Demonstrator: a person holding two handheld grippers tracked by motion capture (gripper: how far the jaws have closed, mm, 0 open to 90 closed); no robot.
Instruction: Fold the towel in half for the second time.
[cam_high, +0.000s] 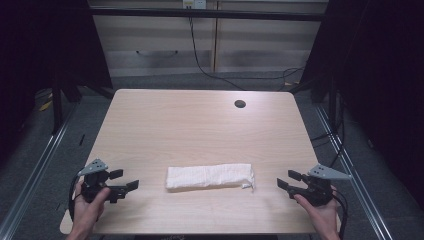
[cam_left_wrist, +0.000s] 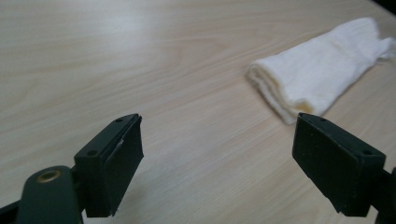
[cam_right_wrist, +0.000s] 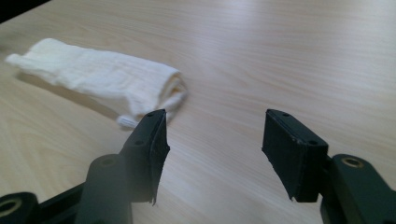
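Lying folded mid-table (cam_high: 150, 125), towel (cam_high: 210, 176), left gripper (cam_high: 126, 180) and right gripper (cam_high: 289, 180) flanking it, jaws gaping, gripping nothing.

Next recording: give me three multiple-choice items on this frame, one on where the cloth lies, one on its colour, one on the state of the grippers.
1. Where does the folded cloth lie on the table?
A. Between the two grippers, near the front edge
B. Beside the round hole at the back
C. Hanging over the left edge

2. What colour is the cloth?
A. Blue
B. White
C. Black

3. How do the left gripper and right gripper stand?
A. Both shut on the cloth
B. One shut on the cloth
C. Both open, apart from the cloth

Key: 1 A, the cloth lies between the grippers; 2 B, it looks white in all views; 3 C, both pairs of jaws gape over bare wood.
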